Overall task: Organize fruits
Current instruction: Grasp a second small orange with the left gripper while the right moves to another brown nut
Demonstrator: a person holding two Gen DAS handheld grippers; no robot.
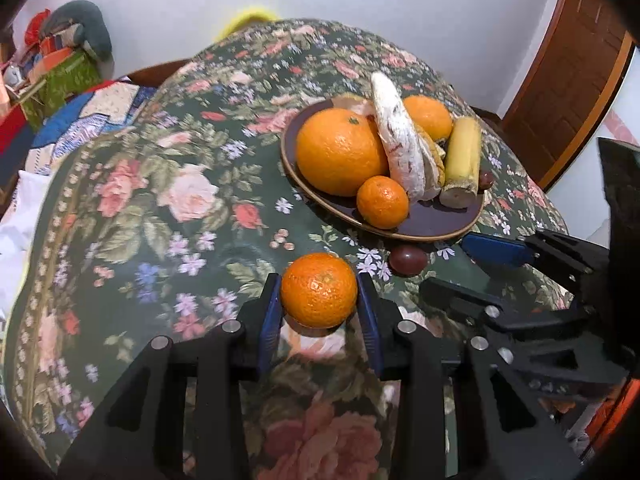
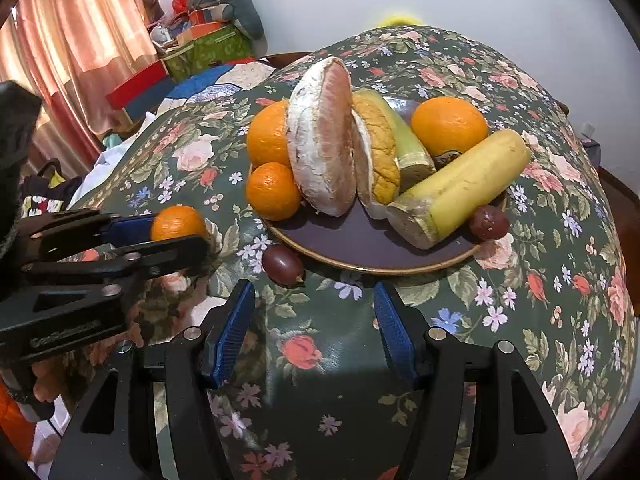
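Observation:
My left gripper is shut on a small mandarin, held just above the floral tablecloth; it also shows in the right wrist view. My right gripper is open and empty, just in front of a dark purple fruit lying on the cloth beside the plate. The brown plate holds a big orange, a small mandarin, pomelo wedges, a yellow-green banana-like piece, another orange and a second purple fruit.
The table has a dark floral cloth and drops off on all sides. A cluttered bed with boxes lies at the back left, a curtain at far left, a wooden door at right.

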